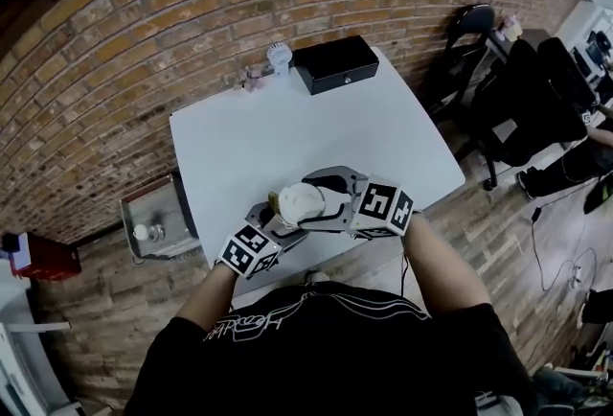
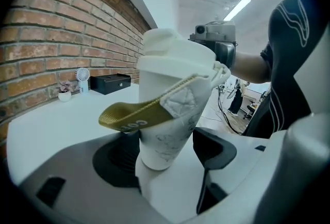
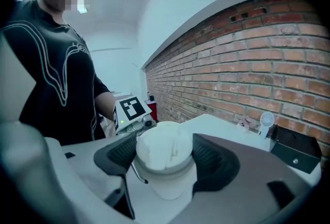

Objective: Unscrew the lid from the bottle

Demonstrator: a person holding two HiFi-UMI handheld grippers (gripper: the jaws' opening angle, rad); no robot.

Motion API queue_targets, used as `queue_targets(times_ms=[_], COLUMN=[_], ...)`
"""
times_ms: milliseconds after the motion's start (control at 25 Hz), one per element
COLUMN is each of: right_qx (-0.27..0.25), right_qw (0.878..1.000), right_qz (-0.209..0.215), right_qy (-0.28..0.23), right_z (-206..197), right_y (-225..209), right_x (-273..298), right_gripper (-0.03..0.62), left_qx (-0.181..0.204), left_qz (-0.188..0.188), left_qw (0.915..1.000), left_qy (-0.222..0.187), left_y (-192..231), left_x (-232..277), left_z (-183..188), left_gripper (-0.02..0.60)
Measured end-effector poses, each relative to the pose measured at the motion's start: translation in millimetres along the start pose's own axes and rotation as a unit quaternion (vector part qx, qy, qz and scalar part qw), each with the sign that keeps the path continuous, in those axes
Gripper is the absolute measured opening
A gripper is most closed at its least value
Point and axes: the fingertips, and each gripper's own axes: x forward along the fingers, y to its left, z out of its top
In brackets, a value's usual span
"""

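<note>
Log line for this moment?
step: unscrew, lid on | left gripper: clamps bottle base | right gripper: clamps lid | bottle: held over white table

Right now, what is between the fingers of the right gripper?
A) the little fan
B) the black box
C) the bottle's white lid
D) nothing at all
C: in the right gripper view the white lid sits between the two dark fingers of the right gripper, which press on its sides.
</note>
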Motion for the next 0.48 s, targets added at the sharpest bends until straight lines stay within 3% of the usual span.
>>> queue_targets(times_ms=[320,480], right_qx=[-0.067,-0.093], right_qw=[0.987,0.978], right_qz=[0.141,0.184], right_qy=[0.029,0.032], right_z=[-1.7,-0.4], right_y=[3.1,2.8], right_x=[2.1,2.3], right_gripper=[0.33,0.33], left_qx=[-0.006,-0.01], left_qz=[0.004,0.009], left_qw=[0.9999,0.9997], left_qy=[-0.01,-0.018], left_y=[0.3,2.2], left_x=[-1.2,-1.6], left_z=[1.2,3.0], left_gripper=[0.337,0.337])
